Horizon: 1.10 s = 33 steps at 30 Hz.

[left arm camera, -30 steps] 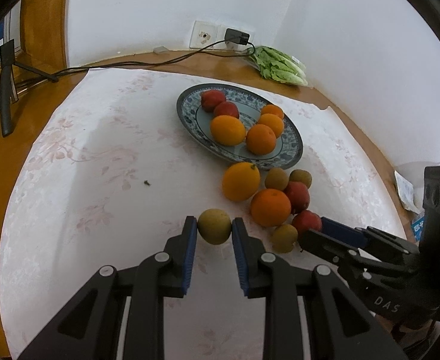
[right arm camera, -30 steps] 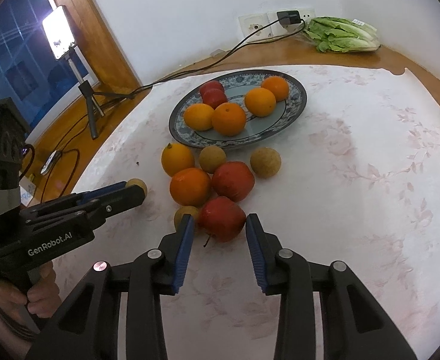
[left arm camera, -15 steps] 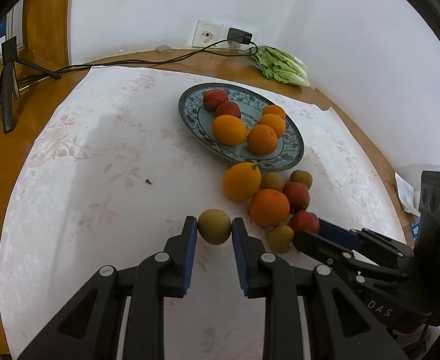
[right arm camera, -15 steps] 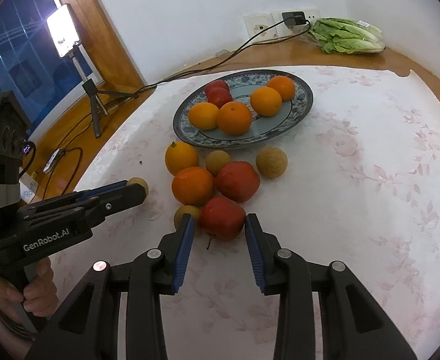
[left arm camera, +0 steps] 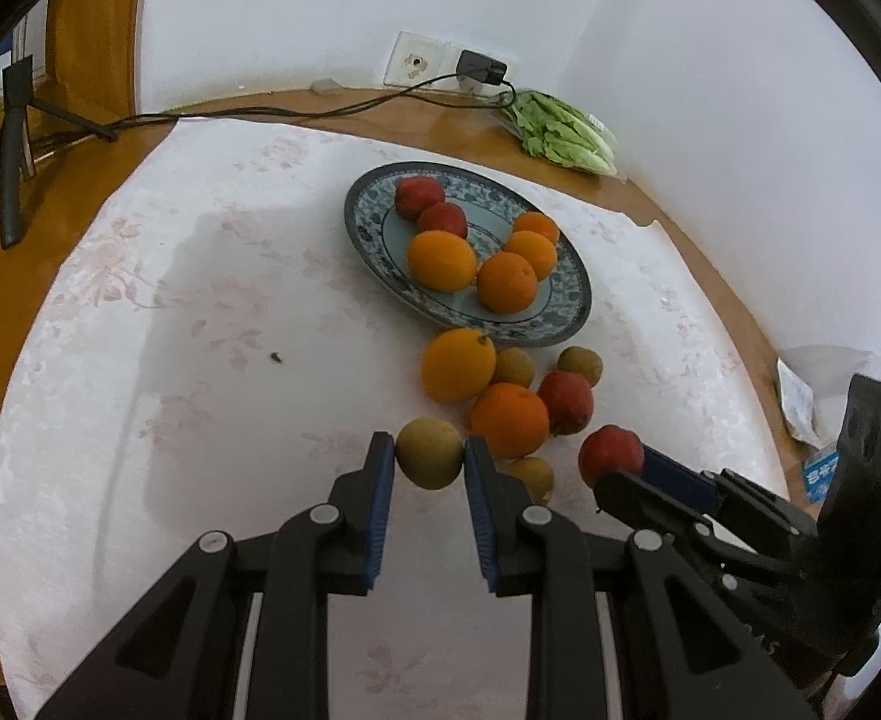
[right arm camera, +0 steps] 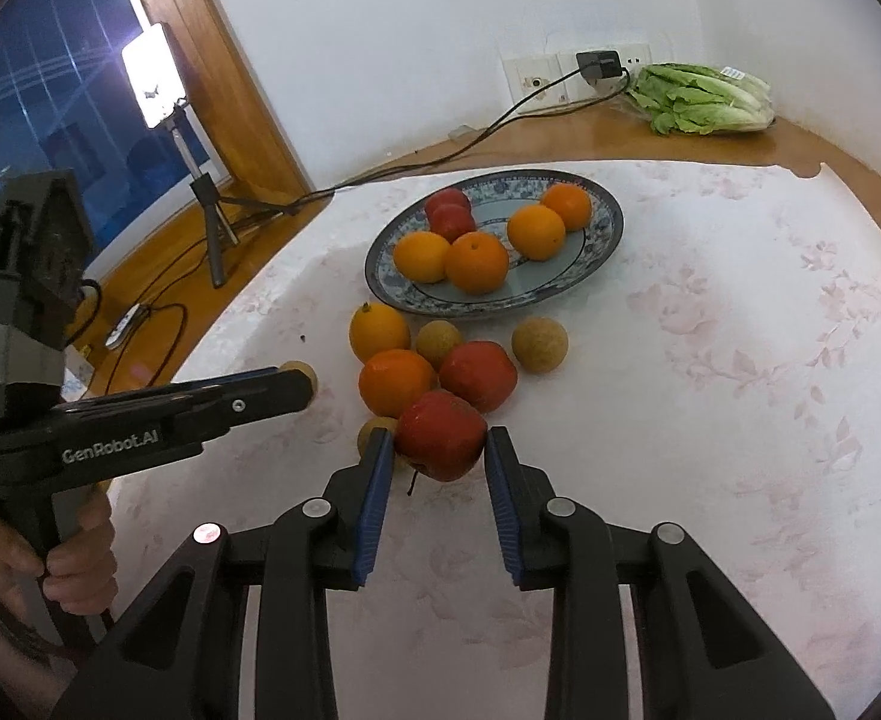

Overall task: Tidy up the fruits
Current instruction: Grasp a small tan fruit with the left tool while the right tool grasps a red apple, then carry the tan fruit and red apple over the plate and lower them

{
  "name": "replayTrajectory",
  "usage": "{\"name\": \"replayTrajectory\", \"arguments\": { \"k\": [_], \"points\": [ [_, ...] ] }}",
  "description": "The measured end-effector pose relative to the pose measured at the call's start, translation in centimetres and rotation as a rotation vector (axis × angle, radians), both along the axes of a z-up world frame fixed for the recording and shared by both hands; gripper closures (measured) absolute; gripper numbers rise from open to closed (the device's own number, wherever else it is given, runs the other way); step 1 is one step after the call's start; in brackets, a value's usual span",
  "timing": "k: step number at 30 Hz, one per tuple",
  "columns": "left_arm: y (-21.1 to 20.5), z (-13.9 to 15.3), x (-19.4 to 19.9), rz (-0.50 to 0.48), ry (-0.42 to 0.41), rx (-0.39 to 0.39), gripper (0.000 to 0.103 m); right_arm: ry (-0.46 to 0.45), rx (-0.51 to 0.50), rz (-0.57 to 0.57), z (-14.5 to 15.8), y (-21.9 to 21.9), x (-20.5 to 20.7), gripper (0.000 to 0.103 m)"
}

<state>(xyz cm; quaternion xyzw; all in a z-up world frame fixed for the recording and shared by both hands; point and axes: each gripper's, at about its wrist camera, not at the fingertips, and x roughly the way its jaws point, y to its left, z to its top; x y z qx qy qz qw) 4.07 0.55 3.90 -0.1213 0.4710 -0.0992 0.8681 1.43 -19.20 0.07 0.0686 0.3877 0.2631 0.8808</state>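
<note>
Gripping a small brownish-green fruit (left arm camera: 429,459) between its fingers, the left gripper (left arm camera: 427,463) sits where it was a second ago, low over the white flowered cloth on the desk (left arm camera: 140,408). The right gripper (right arm camera: 438,450) has just been closing its fingers, and they now press both sides of a red apple (right arm camera: 440,443) at the near edge of the loose fruit pile. That apple looks slightly lifted and nearer than before. Beyond the pile, the blue patterned plate (right arm camera: 605,237) holds oranges and red apples, unchanged.
</note>
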Motion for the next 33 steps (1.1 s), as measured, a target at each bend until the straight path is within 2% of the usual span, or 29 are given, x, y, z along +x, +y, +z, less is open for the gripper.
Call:
{"name": "replayTrajectory", "arguments": {
  "k": [15, 33],
  "points": [
    [-1.5, 2.1, 1.1, -0.021, -0.029, 0.030, 0.078, -0.051, 0.009, -0.011, 1.6, -1.2, 0.3, 0.071],
    [-1.1, 5.2, 5.6, 0.001, -0.098, 0.063, 0.078, -0.106, -0.027, -0.045, 5.2, -1.7, 4.3, 0.071]
  ]
}}
